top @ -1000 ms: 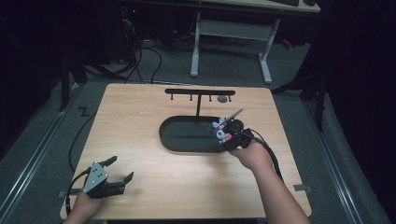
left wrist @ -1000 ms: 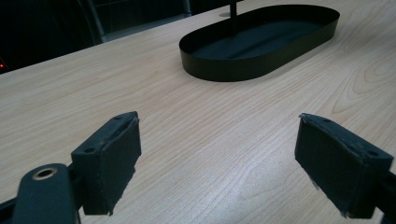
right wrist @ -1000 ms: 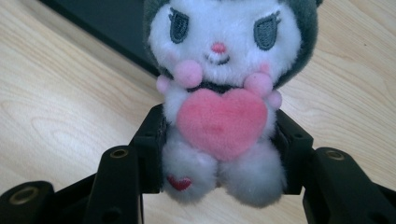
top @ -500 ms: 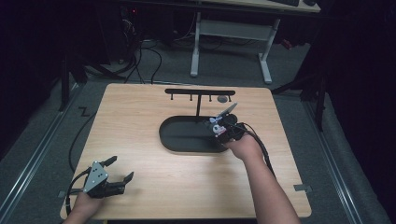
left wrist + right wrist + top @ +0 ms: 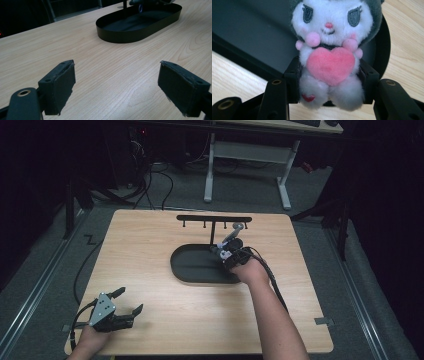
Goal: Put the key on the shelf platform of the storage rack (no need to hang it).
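A small plush toy (image 5: 329,45) with a white face, grey ears and a pink heart sits between the jaws of my right gripper (image 5: 330,82), which is shut on its body. In the high view my right gripper (image 5: 226,251) holds the plush toy (image 5: 232,236) over the right end of the black oval tray (image 5: 192,265). A black rack with hooks (image 5: 214,219) stands just behind it. My left gripper (image 5: 125,304) rests near the table's front left corner, open, with bare wood between its jaws (image 5: 117,82). The tray (image 5: 117,35) lies farther off in that view.
The wooden table (image 5: 150,245) has free surface on its left half and along the front. A cable (image 5: 272,280) trails along the right forearm. Beyond the far edge stands a white desk frame (image 5: 245,165) on a grey floor with cables.
My right gripper with the plush toy has shifted a little left and toward the rack, staying over the tray's right end. The left gripper has not moved.
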`<state>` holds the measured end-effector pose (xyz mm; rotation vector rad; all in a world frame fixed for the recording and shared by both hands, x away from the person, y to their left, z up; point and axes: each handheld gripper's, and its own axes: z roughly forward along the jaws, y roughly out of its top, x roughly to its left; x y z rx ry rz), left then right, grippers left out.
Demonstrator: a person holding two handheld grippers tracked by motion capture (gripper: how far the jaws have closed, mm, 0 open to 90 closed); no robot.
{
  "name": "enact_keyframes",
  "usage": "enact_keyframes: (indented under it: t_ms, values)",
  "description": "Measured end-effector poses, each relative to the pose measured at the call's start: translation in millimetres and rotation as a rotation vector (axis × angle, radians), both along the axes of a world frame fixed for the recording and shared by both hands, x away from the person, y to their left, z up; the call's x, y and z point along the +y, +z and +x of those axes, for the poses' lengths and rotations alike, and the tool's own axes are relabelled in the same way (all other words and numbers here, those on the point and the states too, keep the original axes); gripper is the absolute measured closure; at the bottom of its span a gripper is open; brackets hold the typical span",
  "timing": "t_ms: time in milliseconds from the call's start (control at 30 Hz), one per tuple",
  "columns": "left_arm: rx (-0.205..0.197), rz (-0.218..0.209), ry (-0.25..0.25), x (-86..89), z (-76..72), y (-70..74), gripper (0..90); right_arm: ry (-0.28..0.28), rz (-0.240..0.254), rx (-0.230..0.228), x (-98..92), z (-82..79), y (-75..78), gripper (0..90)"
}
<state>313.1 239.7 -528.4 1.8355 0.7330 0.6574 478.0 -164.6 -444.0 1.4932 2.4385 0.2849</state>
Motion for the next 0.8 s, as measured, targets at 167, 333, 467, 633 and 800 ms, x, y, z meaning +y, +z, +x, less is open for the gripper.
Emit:
enact_keyframes:
  t_ms: [167, 333, 467, 633, 800]
  values:
    - [0.0, -0.002, -0.001, 0.2, 0.0, 0.0, 15.4, -0.001, -0.036, 0.036, 2.3, -0.4, -13.5, 49.2]
    - [0.0, 0.002, 0.0, -0.2, -0.1, 0.0, 15.4, 0.007, -0.047, 0.067, -1.3, -4.5, -23.7, 48.9]
    - [-0.001, -0.001, 0.002, -0.1, -0.2, 0.0, 15.4, 0.006, -0.037, 0.072, -1.5, -5.2, -24.1, 48.7]
    - [-0.001, 0.002, 0.001, -0.2, -0.3, 0.1, 15.4, 0.011, -0.023, 0.07, 3.0, -2.6, -27.2, 48.3]
    - [-0.001, 0.003, 0.002, -0.2, -0.4, 0.0, 15.4, 0.021, -0.026, 0.092, 7.9, 0.2, -35.9, 46.5]
